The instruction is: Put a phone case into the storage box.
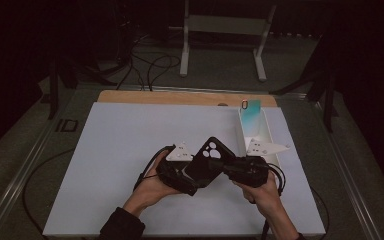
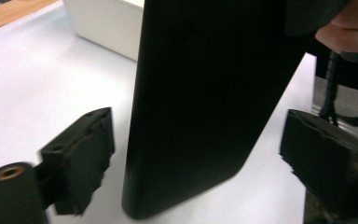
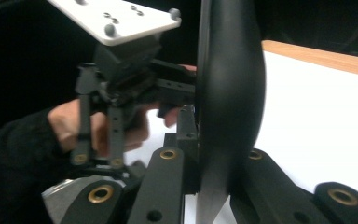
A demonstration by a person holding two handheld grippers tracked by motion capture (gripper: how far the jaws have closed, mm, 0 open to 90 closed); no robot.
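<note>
Black phone case (image 1: 207,162) sits clamped in the right tool (image 1: 228,169); left tool (image 2: 196,163) gapes around it.

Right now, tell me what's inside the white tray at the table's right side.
In the white tray, one teal, glossy flat item leans at the far end, a small ring at its top. The near end is hidden behind the right gripper and its grey plate, so its contents can't be told.
</note>
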